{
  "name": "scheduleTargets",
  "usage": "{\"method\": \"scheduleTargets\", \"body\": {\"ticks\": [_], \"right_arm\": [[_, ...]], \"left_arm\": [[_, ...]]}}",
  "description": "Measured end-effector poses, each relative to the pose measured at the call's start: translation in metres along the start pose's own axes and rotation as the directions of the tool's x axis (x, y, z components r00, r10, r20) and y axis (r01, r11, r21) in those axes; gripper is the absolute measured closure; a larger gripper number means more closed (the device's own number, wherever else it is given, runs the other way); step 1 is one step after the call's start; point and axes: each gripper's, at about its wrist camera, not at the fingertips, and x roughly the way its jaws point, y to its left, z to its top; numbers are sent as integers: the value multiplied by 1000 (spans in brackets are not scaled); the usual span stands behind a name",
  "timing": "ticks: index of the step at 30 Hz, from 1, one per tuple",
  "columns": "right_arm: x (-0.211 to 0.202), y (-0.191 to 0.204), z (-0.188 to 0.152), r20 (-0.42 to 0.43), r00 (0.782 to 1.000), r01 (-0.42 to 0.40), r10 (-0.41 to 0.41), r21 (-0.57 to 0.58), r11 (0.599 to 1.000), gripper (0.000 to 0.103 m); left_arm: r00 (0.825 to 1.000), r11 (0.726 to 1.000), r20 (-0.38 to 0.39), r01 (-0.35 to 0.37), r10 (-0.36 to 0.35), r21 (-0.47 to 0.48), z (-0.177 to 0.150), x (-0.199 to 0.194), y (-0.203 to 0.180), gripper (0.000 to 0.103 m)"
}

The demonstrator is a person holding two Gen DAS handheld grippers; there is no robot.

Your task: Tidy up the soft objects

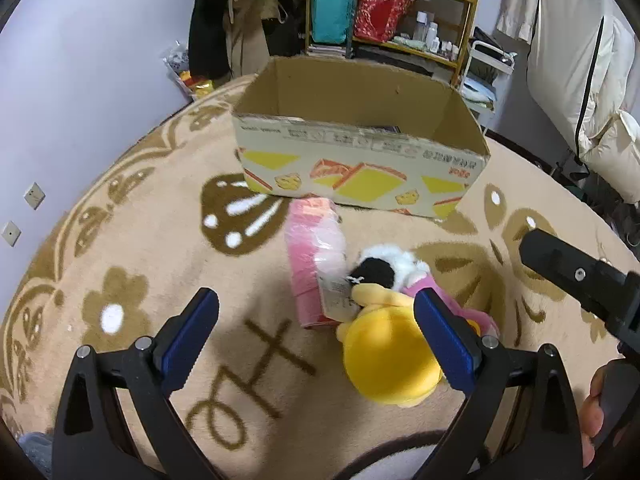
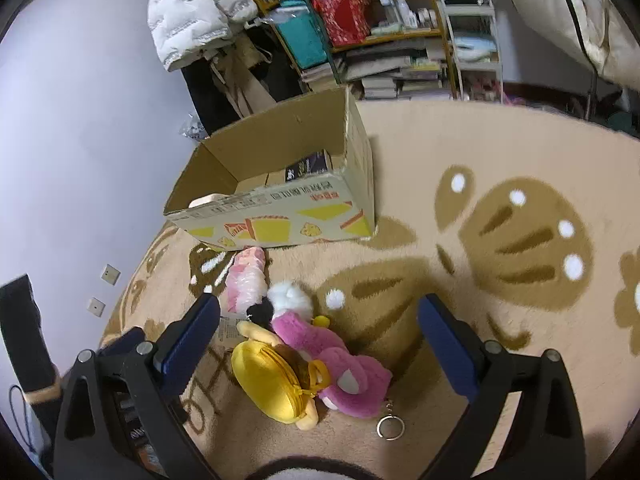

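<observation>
Yellow pouch (image 2: pixel 269 380), pink plush (image 2: pixel 344 364) — touching, on rug (image 2: pixel 440 360)

Ahead of the left gripper (image 1: pixel 316 340), the plush toys (image 1: pixel 384 320) lie on the carpet (image 1: pixel 140 280); the cardboard box (image 1: pixel 360 160) stands beyond them.

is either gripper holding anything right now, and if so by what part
Nothing is held. The left gripper and right gripper are both open above the yellow plush and pink plush lying on the rug.
</observation>
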Motion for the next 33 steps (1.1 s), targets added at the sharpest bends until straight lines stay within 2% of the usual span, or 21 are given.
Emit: {"method": "scheduleTargets", "body": {"ticks": [4, 10, 21, 27, 33], "right_arm": [[12, -6, 1, -31, 1000, 0, 1, 22, 1000, 0], [29, -10, 4, -81, 997, -4, 6, 27, 1000, 0], [55, -23, 5, -144, 989, -20, 29, 58, 998, 0], [71, -18, 2, -202, 979, -32, 36, 26, 999, 0], [83, -15, -3, -251, 967, -47, 48, 7, 999, 0]], "left_arm": [[999, 999, -34, 31, -32, -10, -1, 12, -6, 6], [998, 1000, -58, 32, -32, 0, -4, 26, -13, 6], [992, 995, -102, 82, -76, 55, -7, 42, -32, 6], [986, 990, -129, 114, -103, 87, -11, 47, -41, 6], [982, 991, -174, 96, -79, 94, -17, 60, -42, 6]]}}
